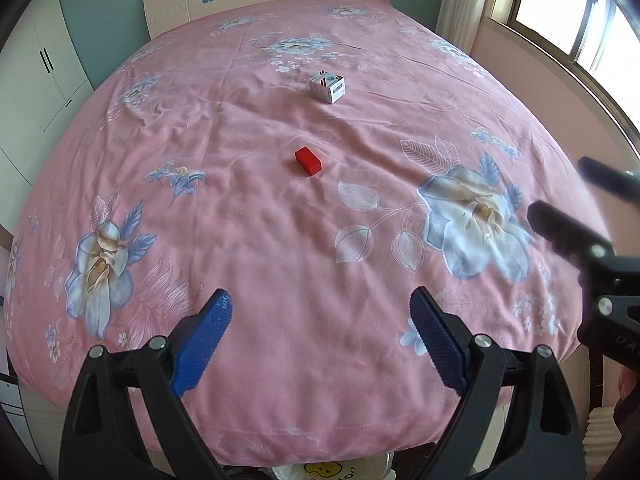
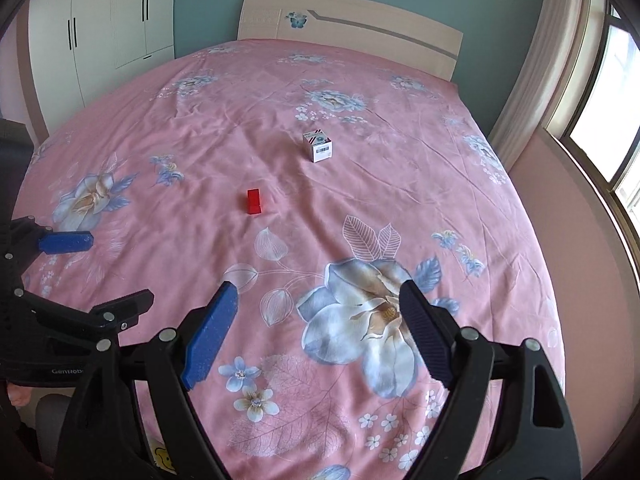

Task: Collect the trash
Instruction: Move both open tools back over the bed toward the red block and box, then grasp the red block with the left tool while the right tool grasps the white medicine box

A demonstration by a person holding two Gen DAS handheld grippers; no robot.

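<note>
Well, both tools, left tool [image 1: 322, 312] and right tool [image 2: 318, 308], hover agape (nothing held) over the bed [image 1: 260, 240].

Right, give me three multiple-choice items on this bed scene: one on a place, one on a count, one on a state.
1. Where does the small red rectangular box lie relative to the white printed cardboard box?
A. nearer the foot of the bed
B. on top of it
C. against the headboard

2. How many loose items lie on the pink floral bedsheet?
A. one
B. two
C. four

3. How is the left hand-held gripper?
A. shut on the red box
B. shut, empty
C. open, empty

Key: 1 A, it lies closer to the cameras, apart from the white box. 2 B, only the two boxes show. 3 C, its blue pads stand wide apart over bare sheet.
</note>
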